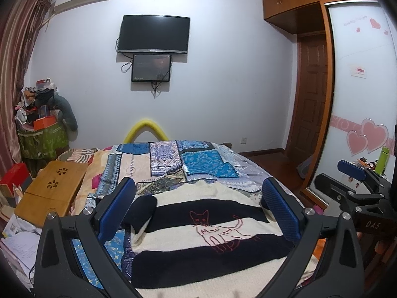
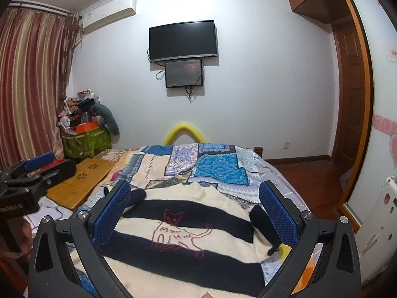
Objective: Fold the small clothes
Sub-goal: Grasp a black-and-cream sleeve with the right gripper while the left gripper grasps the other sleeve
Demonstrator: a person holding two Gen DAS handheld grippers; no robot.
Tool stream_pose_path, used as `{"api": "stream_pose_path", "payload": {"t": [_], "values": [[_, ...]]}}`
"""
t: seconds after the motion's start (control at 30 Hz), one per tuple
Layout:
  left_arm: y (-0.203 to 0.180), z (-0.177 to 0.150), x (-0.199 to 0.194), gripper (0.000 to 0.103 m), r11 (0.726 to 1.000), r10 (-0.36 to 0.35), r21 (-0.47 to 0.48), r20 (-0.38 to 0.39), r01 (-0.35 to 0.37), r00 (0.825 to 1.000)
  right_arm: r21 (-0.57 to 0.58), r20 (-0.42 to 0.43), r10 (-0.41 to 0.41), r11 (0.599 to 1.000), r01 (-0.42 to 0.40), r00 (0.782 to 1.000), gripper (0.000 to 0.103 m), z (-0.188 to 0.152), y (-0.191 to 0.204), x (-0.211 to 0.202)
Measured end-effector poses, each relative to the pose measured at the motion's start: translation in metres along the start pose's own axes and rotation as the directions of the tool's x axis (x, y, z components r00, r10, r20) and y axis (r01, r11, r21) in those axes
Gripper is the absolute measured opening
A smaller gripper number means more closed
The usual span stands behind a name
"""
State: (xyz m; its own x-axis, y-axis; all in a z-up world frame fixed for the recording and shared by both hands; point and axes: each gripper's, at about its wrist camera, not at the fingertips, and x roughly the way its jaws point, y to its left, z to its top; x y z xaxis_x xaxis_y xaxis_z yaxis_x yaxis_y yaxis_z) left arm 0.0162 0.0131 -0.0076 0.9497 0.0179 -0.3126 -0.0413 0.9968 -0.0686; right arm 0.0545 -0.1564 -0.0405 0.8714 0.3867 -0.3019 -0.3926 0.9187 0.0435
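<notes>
Standing by the bed: I see both claws held above a small striped sweater [image 1: 198,238], and nothing is gripped yet.
Sweater place: it lies flat on the patchwork bedspread [image 1: 173,164], near the close end of the bed, cat drawing [image 1: 218,228] facing up, black and cream bands across.
Left gripper [image 1: 198,211]: its two blue fingers are wide apart and hold nothing; the sweater shows between them.
Right gripper [image 2: 196,213]: also spread wide and empty, just over the sweater.
Sleeves: one dark sleeve [image 1: 141,211] sticks out on the left side, another dark sleeve [image 2: 263,228] on the right side; both look bunched, not laid straight.
Risk, double pinch: the knit seems thick and soft, so a finger can catch the bedspread together with the sweater, and the fold then drags the cover.
Risk, one layer only: if the fingers close too shallow, I think only the front layer lifts and the back stays, giving a crooked fold.
Risk, sleeve: a bunched sleeve may end as a lump inside the fold.
Risk, edge: the near hem is hidden below both views, so I cannot tell how close it is to the bed edge; a pull toward the person could slide it off.
Risk, uneven hands: if one claw lifts before the other, the stripes probably twist.
</notes>
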Motion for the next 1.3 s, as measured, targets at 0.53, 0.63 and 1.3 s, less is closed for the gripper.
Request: {"api": "stream_pose_path", "payload": {"t": [0.53, 0.63, 1.3], "values": [[0.101, -0.001, 0.095, 0.103, 0.985, 0.157, -0.045, -0.162, -0.167, 0.974, -0.025, -0.076, -0.036, 0.999, 0.034, 0.996, 0.103, 0.016, -0.026, 0.064], [0.125, -0.008, 0.119, 0.103, 0.977, 0.192, -0.052, -0.222, -0.208, 0.956, -0.034, -0.113, -0.037, 0.999, 0.033, 0.993, 0.103, 0.02, -0.03, 0.081], [0.253, -0.106, 0.25, 0.103, 0.915, 0.22, -0.149, -0.595, -0.375, 0.773, 0.035, -0.444, -0.071, 0.995, 0.096, 0.893, 0.102, -0.029, -0.114, 0.17]]}}
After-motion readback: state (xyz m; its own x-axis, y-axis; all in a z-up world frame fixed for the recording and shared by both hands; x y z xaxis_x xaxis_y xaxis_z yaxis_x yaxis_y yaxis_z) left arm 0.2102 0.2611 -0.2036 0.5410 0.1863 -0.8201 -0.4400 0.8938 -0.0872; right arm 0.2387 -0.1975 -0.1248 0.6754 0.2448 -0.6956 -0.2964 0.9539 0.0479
